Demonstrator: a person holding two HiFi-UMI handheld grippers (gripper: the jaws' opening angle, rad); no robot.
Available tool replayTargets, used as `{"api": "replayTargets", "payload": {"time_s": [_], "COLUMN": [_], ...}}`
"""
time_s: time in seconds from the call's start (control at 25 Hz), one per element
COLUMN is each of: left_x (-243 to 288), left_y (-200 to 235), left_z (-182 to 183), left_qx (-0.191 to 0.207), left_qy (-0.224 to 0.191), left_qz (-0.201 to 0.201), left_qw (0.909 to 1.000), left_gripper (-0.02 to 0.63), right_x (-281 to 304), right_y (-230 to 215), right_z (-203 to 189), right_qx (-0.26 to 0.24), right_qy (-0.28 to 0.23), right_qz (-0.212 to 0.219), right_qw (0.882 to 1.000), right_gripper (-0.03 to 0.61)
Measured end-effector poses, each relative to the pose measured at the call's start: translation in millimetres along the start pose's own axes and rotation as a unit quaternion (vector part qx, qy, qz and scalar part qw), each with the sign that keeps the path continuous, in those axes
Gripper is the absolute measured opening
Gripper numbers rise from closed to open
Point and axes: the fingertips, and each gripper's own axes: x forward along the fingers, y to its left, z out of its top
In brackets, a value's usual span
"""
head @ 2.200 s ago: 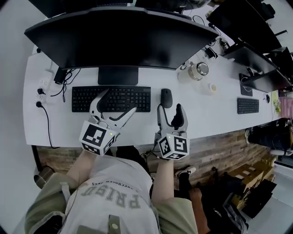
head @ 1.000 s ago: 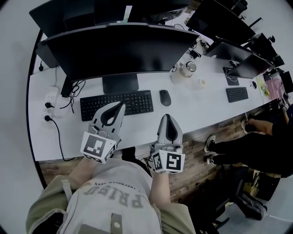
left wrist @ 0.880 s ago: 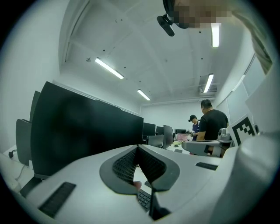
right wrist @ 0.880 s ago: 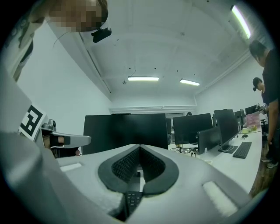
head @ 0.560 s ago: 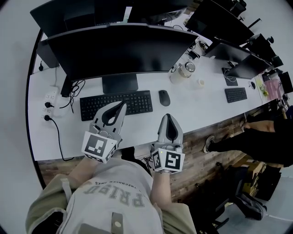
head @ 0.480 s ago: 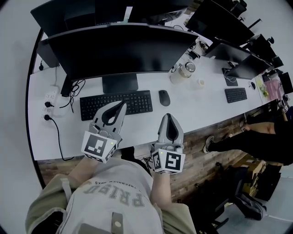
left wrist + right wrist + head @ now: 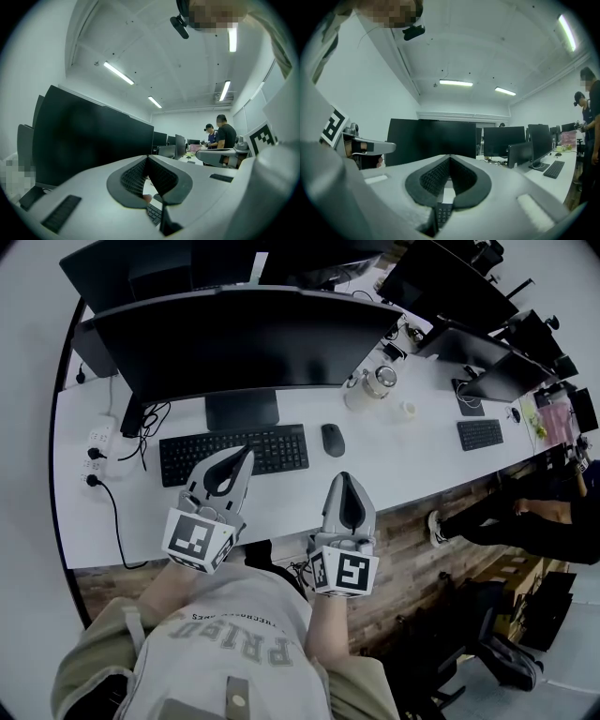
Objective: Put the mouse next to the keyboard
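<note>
A black mouse (image 7: pixel 332 440) lies on the white desk (image 7: pixel 375 465), just right of the black keyboard (image 7: pixel 234 453), with a small gap between them. My left gripper (image 7: pixel 246 456) is shut and empty, held above the desk's front edge with its tips over the keyboard's near side. My right gripper (image 7: pixel 344 478) is shut and empty, hovering near the front edge, short of the mouse. In the left gripper view the jaws (image 7: pixel 148 159) meet tip to tip, with keyboard keys (image 7: pixel 153 213) below. The right gripper view shows closed jaws (image 7: pixel 450 158) and a keyboard corner (image 7: pixel 442 213).
A wide black monitor (image 7: pixel 244 334) stands behind the keyboard. A power strip (image 7: pixel 94 451) with cables lies at the left. A glass jar (image 7: pixel 380 381) and a small tape roll (image 7: pixel 408 409) sit right of the monitor. A second keyboard (image 7: pixel 480 434) lies farther right. A person's legs (image 7: pixel 506 517) show beyond the desk.
Both grippers have drawn back from the keyboard and mouse toward the desk's front edge and stayed shut. Over the last second they barely move. The person's legs at the right have shifted.
</note>
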Motion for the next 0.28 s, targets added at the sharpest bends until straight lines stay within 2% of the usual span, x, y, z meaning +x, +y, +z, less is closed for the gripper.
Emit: {"api": "replayTargets", "payload": {"time_s": [0.28], "left_x": [-0.6], "left_y": [-0.8], "left_z": [0.2], "left_qx": [0.004], "left_qy": [0.002], "left_qz": [-0.004], "left_qw": [1.0], "left_gripper": [0.011], "right_x": [-1.3], "right_y": [-1.0], "right_z": [-1.6], "right_qx": [0.001], "right_qy": [0.001], "right_qz": [0.001], "right_qw": [1.0], "right_gripper": [0.0]}}
